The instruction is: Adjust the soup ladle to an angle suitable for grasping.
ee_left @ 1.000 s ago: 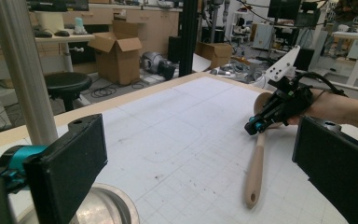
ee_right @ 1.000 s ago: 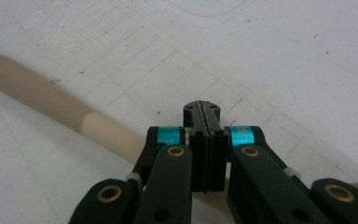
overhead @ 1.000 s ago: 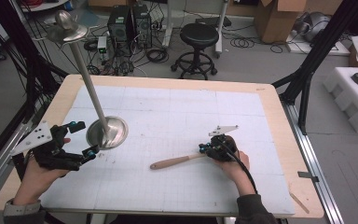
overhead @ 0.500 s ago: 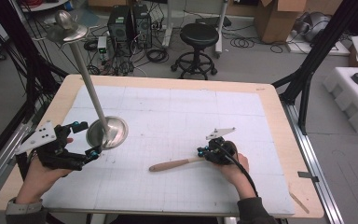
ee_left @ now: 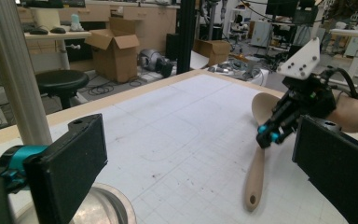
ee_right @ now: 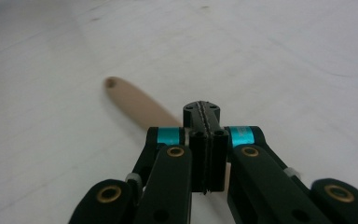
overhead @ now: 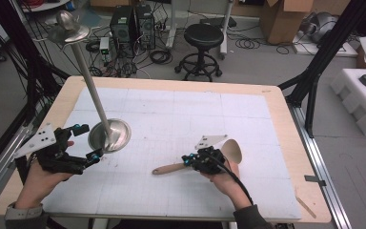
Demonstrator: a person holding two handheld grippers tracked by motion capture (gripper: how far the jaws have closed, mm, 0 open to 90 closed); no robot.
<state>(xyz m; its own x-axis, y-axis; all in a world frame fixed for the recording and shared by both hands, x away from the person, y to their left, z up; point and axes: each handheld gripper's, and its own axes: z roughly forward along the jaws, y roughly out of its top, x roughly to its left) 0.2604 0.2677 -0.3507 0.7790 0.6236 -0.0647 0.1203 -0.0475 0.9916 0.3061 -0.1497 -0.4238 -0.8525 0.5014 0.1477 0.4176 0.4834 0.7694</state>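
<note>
Since the earlier frame the right claw [overhead: 189, 161], clenched on the wooden spoon [overhead: 171, 168], has tipped its bowl up off the table [overhead: 181, 86] near the front edge, while the left claw [overhead: 86, 143] stays released beside the metal stand's base [overhead: 109, 135].

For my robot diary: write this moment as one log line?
right tongs: shut on wooden spoon | left tongs: open beside metal stand

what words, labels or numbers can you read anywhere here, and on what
None can be read.
Brown cardboard boxes behind the table: no legible print.
Black equipment cases on the floor: any markings too small and blurred.
White gridded mat: plain lines, no figures.
Grey three-cornered plates on the grippers: holes alone.
Wooden spoon and silver metal stand: no marks.
</note>
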